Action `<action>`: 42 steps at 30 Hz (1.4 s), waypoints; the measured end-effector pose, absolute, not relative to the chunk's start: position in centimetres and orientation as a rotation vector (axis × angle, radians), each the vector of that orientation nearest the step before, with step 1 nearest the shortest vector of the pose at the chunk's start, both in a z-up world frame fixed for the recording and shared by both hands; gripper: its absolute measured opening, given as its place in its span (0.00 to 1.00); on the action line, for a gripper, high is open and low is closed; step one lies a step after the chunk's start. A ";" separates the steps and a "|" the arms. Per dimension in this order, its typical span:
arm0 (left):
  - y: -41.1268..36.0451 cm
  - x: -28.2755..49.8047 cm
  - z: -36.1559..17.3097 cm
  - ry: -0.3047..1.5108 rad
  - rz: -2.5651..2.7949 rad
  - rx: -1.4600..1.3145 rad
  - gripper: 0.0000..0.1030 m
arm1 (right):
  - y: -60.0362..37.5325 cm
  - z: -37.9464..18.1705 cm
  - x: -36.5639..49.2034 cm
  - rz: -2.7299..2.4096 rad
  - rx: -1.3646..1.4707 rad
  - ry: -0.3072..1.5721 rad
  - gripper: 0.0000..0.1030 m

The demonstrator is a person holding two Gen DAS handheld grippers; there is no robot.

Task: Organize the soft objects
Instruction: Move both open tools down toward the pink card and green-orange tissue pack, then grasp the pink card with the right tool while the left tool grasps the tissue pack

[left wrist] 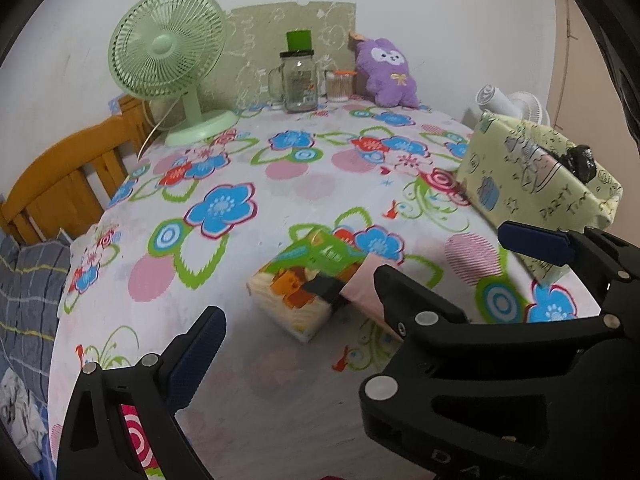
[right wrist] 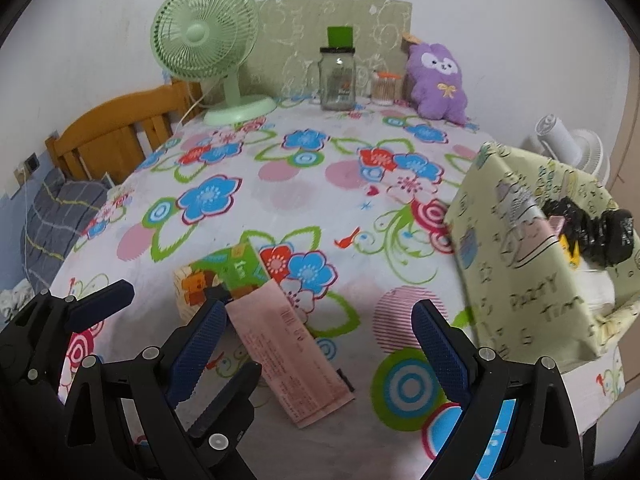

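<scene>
Floral table (left wrist: 248, 360) carries all; wrapped box (right wrist: 524, 280) at right edge, open-topped, likely bin for soft items, print reads "PARTY TIME"; tissue pack (left wrist: 304, 292) mid-table, green label blurred; pink paper packet (right wrist: 292, 356) leans against it; right gripper (right wrist: 316, 352) jaws spread wide over packet, likely lining up; left gripper (left wrist: 356, 264) likewise agape, empty.

Left gripper (left wrist: 356, 276): jaws spread wide, nothing between the blue pads. Its near finger (left wrist: 196, 352) sits low at left, its far finger (left wrist: 536, 242) high at right.

Right gripper (right wrist: 320, 344): jaws also wide apart, nothing clamped. It sits just right of the left gripper, whose fingers lie close beside its own left finger (right wrist: 198, 348).
</scene>
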State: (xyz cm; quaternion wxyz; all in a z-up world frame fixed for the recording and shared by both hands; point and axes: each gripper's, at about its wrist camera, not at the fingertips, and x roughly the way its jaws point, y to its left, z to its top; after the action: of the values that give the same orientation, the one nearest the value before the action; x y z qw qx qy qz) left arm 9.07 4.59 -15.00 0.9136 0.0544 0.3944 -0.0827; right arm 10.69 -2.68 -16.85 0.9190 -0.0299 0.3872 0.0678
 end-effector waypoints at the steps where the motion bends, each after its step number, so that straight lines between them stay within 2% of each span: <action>1: 4.7 9.1 -15.2 0.818 -0.168 0.113 0.97 | -2.5 -17.1 10.8 0.142 -0.065 0.803 0.93; 5: 5.2 9.3 -16.0 0.837 -0.143 0.121 0.97 | -1.9 -17.9 11.1 0.151 -0.072 0.832 0.92; 11: 5.6 9.7 -17.0 0.868 -0.136 0.127 0.97 | -1.2 -19.0 11.6 0.183 -0.078 0.888 0.77; 15: 5.7 10.0 -17.5 0.882 -0.136 0.129 0.96 | -1.1 -19.7 12.0 0.207 -0.055 0.942 0.61; 22: 5.7 10.6 -17.7 0.892 -0.142 0.125 0.96 | -1.1 -20.0 12.3 0.200 -0.056 0.952 0.46; 42: 4.9 14.6 -17.8 0.905 -0.128 0.170 0.97 | -3.3 -19.4 14.4 0.109 0.005 0.931 0.44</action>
State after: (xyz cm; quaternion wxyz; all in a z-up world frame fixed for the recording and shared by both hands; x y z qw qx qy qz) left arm 14.59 4.89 -17.79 0.8939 0.0821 0.4364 -0.0618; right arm 14.38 -3.30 -19.35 0.8921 0.0025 0.4488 0.0524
